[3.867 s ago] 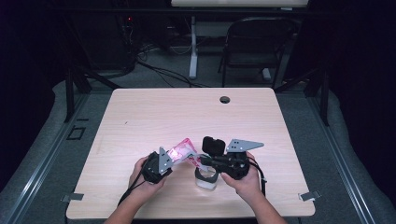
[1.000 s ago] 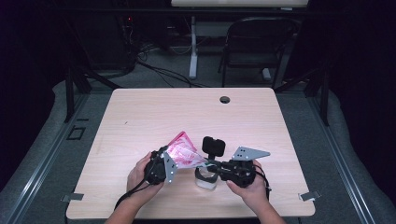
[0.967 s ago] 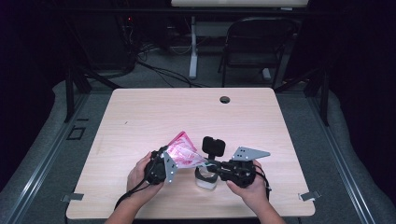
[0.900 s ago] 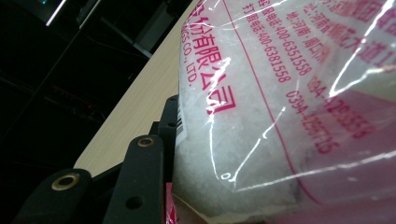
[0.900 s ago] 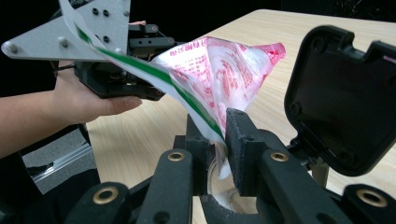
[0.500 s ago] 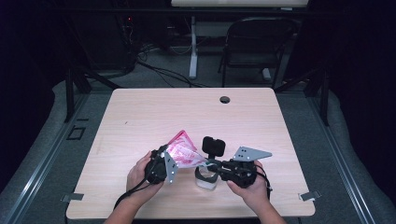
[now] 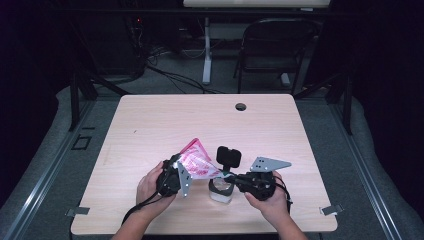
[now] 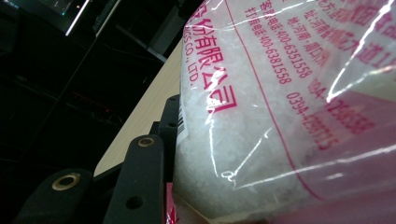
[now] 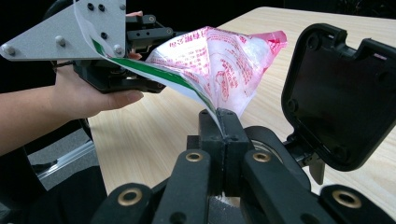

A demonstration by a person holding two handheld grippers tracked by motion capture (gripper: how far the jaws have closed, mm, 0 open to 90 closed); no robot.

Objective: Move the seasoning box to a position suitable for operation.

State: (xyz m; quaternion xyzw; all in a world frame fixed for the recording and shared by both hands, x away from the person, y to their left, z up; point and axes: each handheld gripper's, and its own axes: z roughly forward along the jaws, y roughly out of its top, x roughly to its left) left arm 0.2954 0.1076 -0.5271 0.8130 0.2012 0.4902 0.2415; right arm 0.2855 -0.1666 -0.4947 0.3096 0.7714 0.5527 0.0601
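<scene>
The right gripper (image 9: pixel 219 122) had just closed its jaws on a corner of the pink bag (image 7: pixel 196 161); the left gripper (image 7: pixel 172 177) clamped the bag above the jar (image 7: pixel 220 190), probably ready for pouring.

The left gripper (image 7: pixel 176 176) holds a pink bag (image 7: pixel 196 161) above the table (image 7: pixel 150 125). The right gripper (image 7: pixel 226 175) pinches the bag's corner over a small jar (image 7: pixel 220 190).

Bag (image 7: pixel 197 162) between left gripper (image 7: pixel 172 177) and right gripper (image 7: pixel 235 179); jar (image 7: pixel 220 190) on table (image 7: pixel 200 115) below it
</scene>
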